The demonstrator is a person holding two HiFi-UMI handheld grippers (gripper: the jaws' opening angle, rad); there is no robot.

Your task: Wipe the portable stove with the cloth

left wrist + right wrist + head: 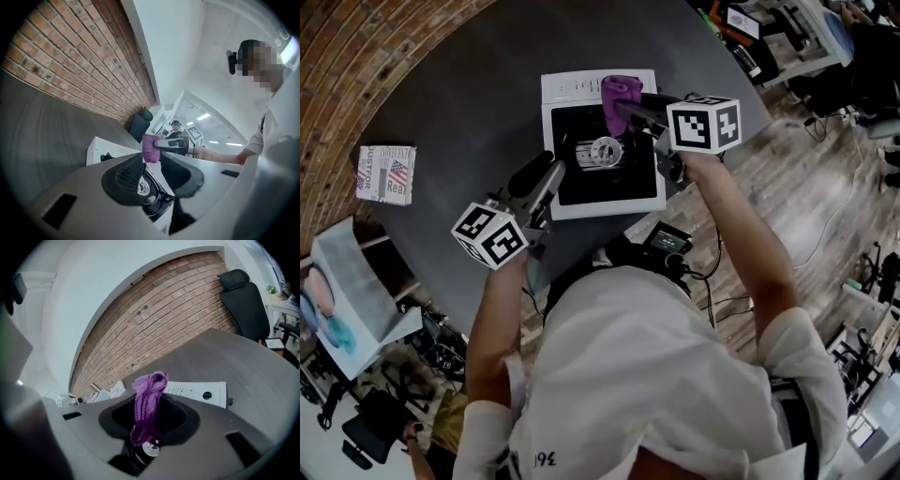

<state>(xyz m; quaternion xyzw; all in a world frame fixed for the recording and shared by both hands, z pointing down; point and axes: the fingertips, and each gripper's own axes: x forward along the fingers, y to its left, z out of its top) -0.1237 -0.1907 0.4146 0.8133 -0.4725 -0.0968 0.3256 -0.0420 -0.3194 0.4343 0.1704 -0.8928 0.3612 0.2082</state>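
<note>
1. My right hand-held gripper (149,418) is shut on the purple cloth (150,390). It pinches a bunched part, so one end stands up above the jaws and a short tail hangs below. In the head view the cloth sits over the far edge of the portable stove (600,208).
2. My left hand-held gripper (157,173) has its jaws apart with nothing between them. Through the gap I see only the burner (140,186). It is at the stove's near left corner, and I cannot tell whether it touches the casing.
3. The cloth looks knitted, soft, limp and very light. I judge it will fold and drag rather than push. The best hold is by a gathered edge with a loose tail left as the wiping face. With too little in the jaws, it could pull out under rubbing.
4. The stove is boxy and stiff. It has a white casing, a glossy black recessed top and a round metal burner with pan supports in the middle. A white control strip with a round knob runs along the far side.
5. The smooth panels should wipe easily, but the burner's prongs may snag the knit.
6. The stove seems light enough to slide on the smooth dark grey surface (459,103). I would brace it at the white rim with the free left hand-held gripper.
7. A small printed box (386,173) lies well apart, to the left.
</note>
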